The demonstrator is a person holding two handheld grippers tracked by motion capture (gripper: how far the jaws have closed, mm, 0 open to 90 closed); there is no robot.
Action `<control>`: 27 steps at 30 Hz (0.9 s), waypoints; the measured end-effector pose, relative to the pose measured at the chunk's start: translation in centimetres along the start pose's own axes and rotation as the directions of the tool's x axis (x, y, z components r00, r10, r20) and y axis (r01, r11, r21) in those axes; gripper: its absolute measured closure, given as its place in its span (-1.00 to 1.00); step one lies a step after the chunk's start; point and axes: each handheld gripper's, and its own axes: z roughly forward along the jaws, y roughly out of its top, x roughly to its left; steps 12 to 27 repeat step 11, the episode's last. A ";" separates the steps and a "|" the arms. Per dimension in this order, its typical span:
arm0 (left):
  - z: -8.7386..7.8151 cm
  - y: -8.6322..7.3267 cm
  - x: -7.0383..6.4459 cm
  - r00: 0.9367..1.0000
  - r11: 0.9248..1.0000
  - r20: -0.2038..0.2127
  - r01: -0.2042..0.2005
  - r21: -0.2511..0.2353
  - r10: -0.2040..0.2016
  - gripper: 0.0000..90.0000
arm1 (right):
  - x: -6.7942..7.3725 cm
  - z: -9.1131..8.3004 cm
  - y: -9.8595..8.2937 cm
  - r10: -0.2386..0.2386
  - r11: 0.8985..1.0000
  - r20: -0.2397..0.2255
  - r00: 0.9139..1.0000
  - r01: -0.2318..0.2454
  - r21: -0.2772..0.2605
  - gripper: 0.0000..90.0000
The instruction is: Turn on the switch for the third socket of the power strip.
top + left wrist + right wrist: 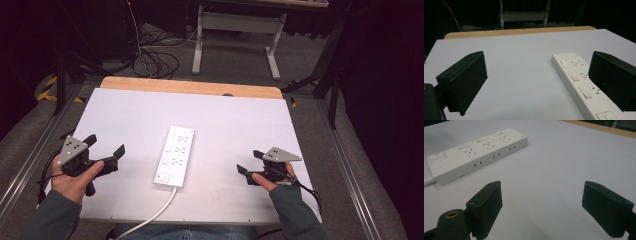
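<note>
The white power strip [175, 155] lay near the middle of the white table [235, 125], its long axis running away from me and leaning slightly to my right at the far end. Its switch end faced me, and the white cable [150, 216] left that end toward my near left, over the table's edge. Three rows of sockets faced up. My left gripper [105, 150] sat to the strip's left, jaws spread wide, holding nothing; in its own view one jaw overlapped the strip, though I could not tell whether it touched. My right gripper [250, 162] rested well to the strip's right, jaws also wide apart and empty above bare table.
</note>
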 end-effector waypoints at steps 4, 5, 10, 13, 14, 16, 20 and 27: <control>0.1 -0.1 0.0 1.000 1.000 0.002 0.003 0.004 -0.003 -0.95 | 0.0 0.0 0.0 0.001 1.000 0.001 1.000 -0.001 0.000 -0.62; 0.1 -0.1 0.0 1.000 1.000 0.003 0.003 0.006 -0.003 -0.95 | 0.0 0.1 0.0 0.001 1.000 0.000 1.000 -0.001 0.000 -0.63; -0.1 -0.1 0.1 1.000 1.000 -0.002 0.003 0.004 -0.003 -0.95 | 0.0 0.1 0.1 0.001 1.000 -0.003 1.000 -0.001 -0.001 -0.62; -0.1 -0.1 0.1 1.000 1.000 0.000 0.005 0.003 -0.005 -0.95 | 0.0 0.2 0.1 0.001 1.000 -0.004 1.000 -0.001 -0.001 -0.63; -0.1 -0.1 0.1 1.000 1.000 0.000 0.005 0.003 -0.005 -0.95 | 0.0 0.2 0.1 0.001 1.000 -0.004 1.000 -0.001 -0.001 -0.63; -0.1 -0.1 0.1 1.000 1.000 0.000 0.005 0.003 -0.005 -0.95 | 0.0 0.2 0.1 0.001 1.000 -0.004 1.000 -0.001 -0.001 -0.63; -0.1 -0.1 0.1 1.000 1.000 0.000 0.005 0.003 -0.005 -0.95 | 0.0 0.2 0.1 0.001 1.000 -0.004 1.000 -0.001 -0.001 -0.63; -0.1 -0.1 0.1 1.000 1.000 0.000 0.005 0.003 -0.005 -0.95 | 0.0 0.2 0.1 0.001 1.000 -0.004 1.000 -0.001 -0.001 -0.63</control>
